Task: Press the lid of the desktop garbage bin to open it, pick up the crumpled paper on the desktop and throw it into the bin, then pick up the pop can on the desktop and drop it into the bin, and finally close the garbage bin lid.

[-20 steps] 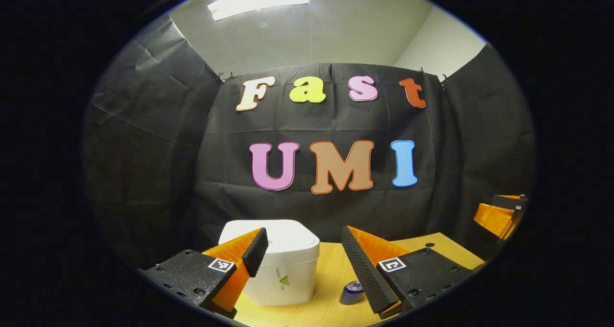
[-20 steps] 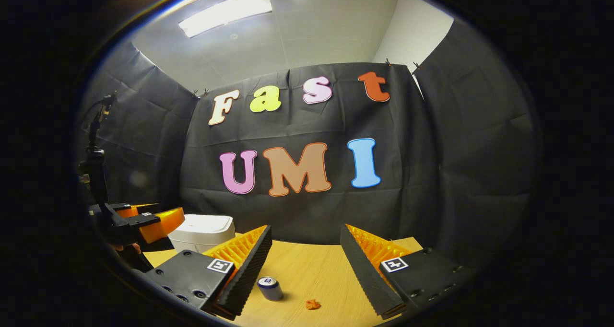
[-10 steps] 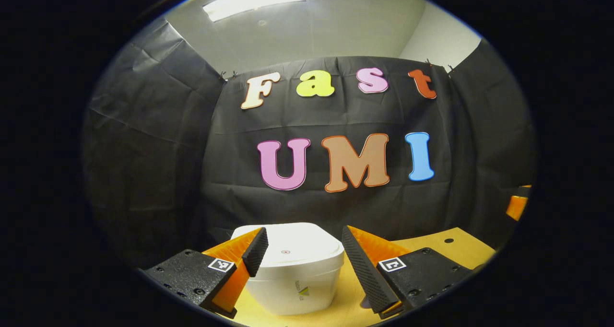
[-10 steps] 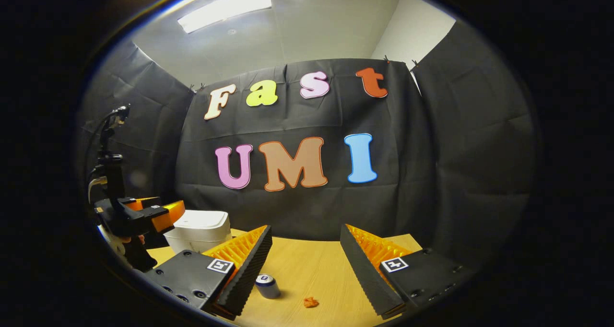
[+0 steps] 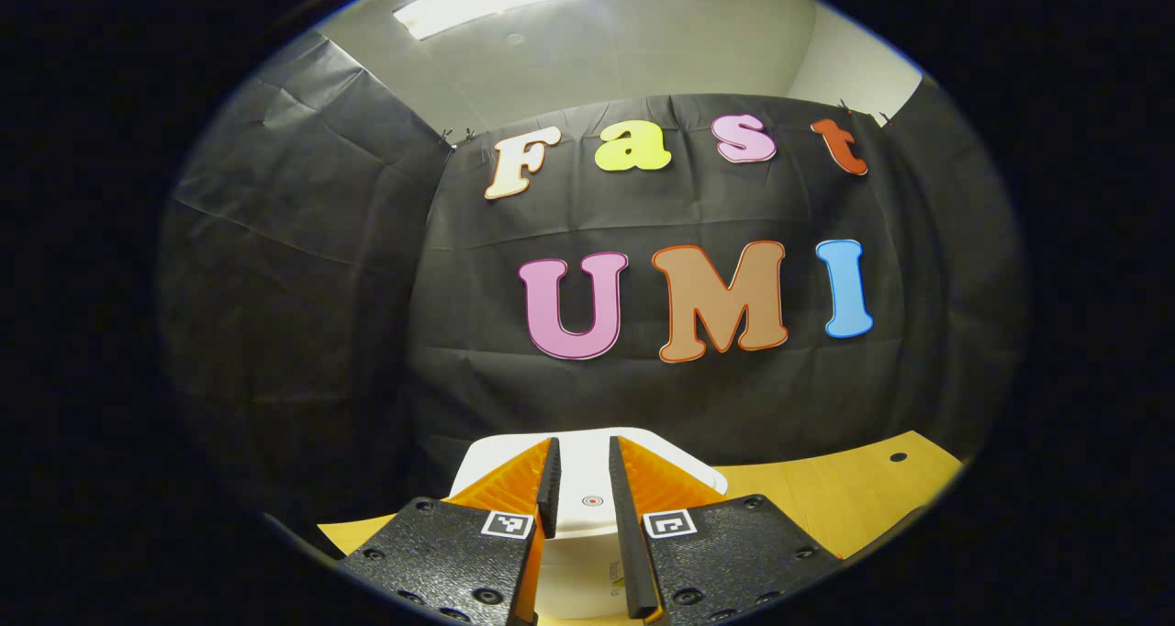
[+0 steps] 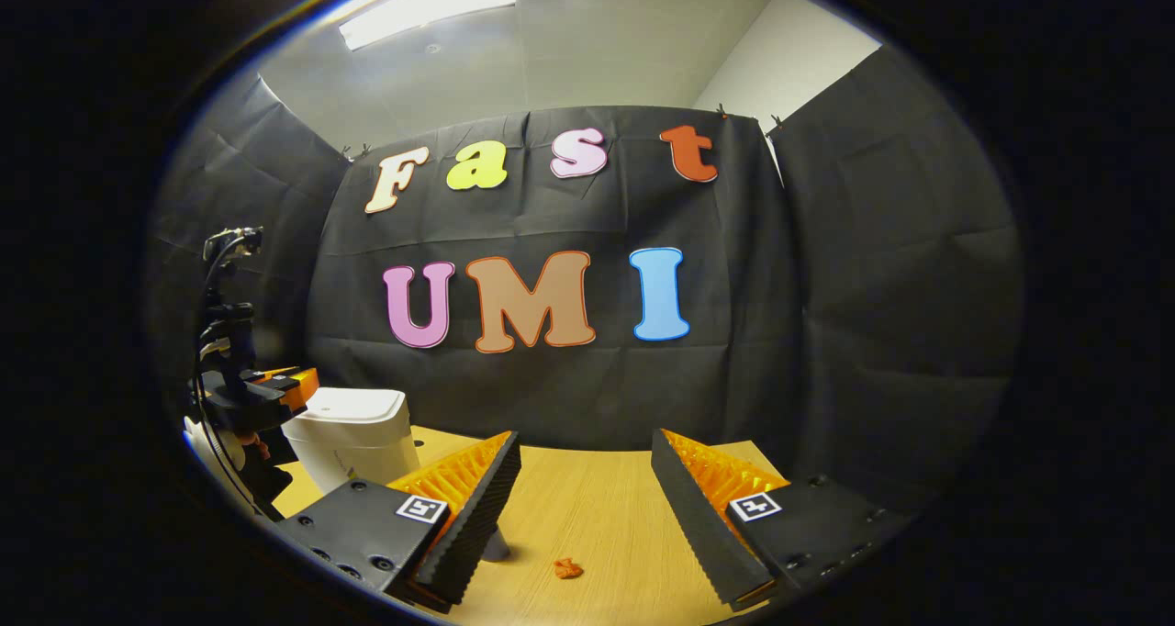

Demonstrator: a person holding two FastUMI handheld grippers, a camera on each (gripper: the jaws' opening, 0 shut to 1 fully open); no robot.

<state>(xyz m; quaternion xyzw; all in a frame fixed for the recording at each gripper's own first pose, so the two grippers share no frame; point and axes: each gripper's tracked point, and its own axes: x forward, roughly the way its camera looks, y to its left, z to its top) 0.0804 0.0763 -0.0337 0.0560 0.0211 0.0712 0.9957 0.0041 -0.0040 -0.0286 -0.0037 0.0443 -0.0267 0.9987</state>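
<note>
The white garbage bin (image 5: 587,571) stands right under my left gripper (image 5: 582,447), its lid (image 5: 592,500) down, with a small red dot showing between the fingers. These fingers are drawn almost together and hold nothing. In the right gripper view the bin (image 6: 353,438) stands at the far left, with the left gripper (image 6: 280,389) hovering at its lid. My right gripper (image 6: 585,442) is open above the wooden table (image 6: 597,497). The small orange crumpled paper (image 6: 567,568) lies below its gap. The pop can (image 6: 497,545) is mostly hidden behind its left finger.
Black cloth walls close the booth at the back and on both sides. The table (image 5: 826,497) runs right of the bin and has a small round hole (image 5: 898,457) near its far right corner. A hand and cables (image 6: 220,332) are behind the left gripper.
My left gripper swung over the bin and its fingers closed from wide apart to a narrow gap. The right gripper drifted right, so the can slid behind its left finger.
</note>
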